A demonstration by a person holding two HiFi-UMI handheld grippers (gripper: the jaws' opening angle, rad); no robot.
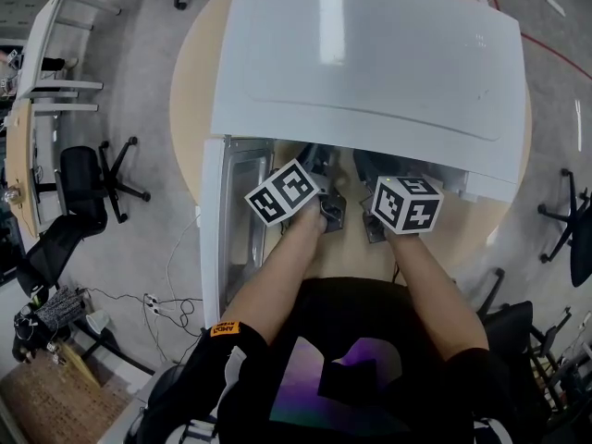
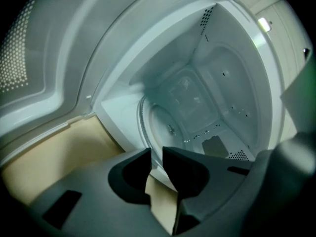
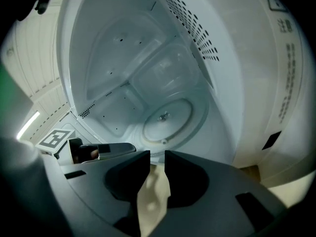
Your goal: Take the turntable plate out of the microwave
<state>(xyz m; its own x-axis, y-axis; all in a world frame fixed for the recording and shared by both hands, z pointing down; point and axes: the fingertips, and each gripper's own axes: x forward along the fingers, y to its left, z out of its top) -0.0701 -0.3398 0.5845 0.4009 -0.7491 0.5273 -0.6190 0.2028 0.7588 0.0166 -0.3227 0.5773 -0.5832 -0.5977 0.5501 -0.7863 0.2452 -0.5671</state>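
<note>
In the head view, the microwave (image 1: 370,63) is standing on a round worktop (image 1: 190,91) with its door (image 1: 215,239) swung open to the person's left; the left tool (image 1: 326,202) and the right tool (image 1: 370,192) are both pointing side by side into the opening, probably so that each one can come to the plate from its own side; the plate itself is hiding under the white top here.

In the left gripper view, the left tool (image 2: 157,154) is keeping its jaws almost together, with only a narrow slit between them, and I am seeing nothing pinched there; the plate (image 2: 165,125) is lying on the oven floor, its rim just beyond the jaw tips.

In the right gripper view, the right tool (image 3: 157,157) is showing the same narrow slit, also empty; the plate (image 3: 165,118) is resting flat in the middle of the floor, round, pale and see-through, with a raised rim; it is not yet lifted.
</note>
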